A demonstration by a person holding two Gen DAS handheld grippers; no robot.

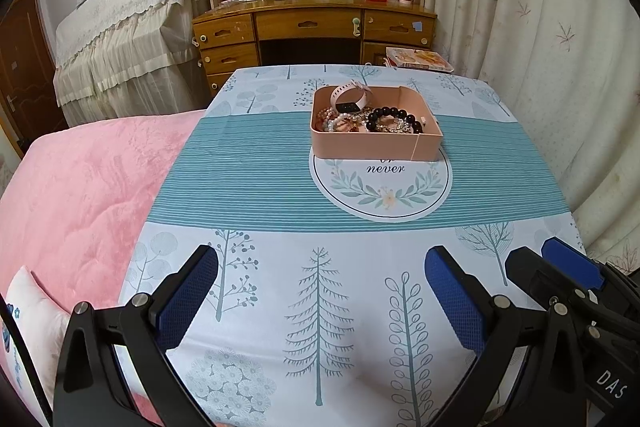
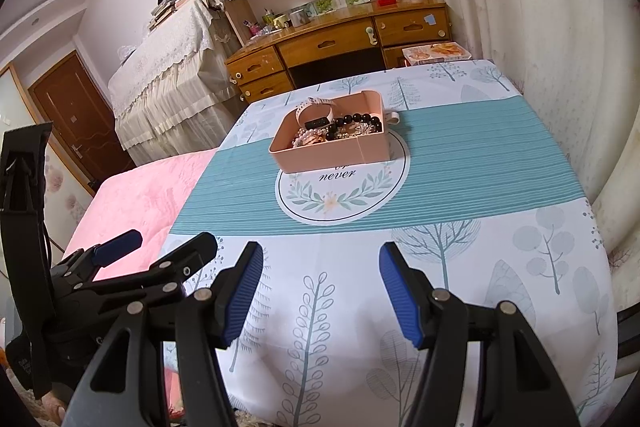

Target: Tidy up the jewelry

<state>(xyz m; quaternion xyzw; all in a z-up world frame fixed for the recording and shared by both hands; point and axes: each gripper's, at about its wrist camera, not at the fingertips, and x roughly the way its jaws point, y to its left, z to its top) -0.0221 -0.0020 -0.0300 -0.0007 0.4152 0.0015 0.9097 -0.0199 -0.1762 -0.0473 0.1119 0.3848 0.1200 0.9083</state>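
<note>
Left wrist view: the left gripper (image 1: pixel 320 307) has its blue-padded jaws wide apart w/ nothing between them, only the tree-print tablecloth (image 1: pixel 360 287) below. The shallow pink rectangular cardboard tray (image 1: pixel 372 146) stands straight ahead and well apart, on the teal striped band at the round "never" emblem, its long side lying across the view. Inside are a dark round-bead bracelet (image 1: pixel 394 117), a pale pink smartwatch band (image 1: pixel 352 97) and white pearl strands (image 1: pixel 334 123), all tangled. The right gripper (image 1: pixel 560 267) sits just beside, at the right edge. Right wrist view: the right gripper (image 2: pixel 320 287) is about half open, also empty; the tray (image 2: pixel 332 157) is ahead, slightly left of centre. Both look approx. equally near. Nothing stands in the way; wooden desk (image 2: pixel 340 39) and pink blanket (image 2: pixel 140 203) are off the path.
</note>
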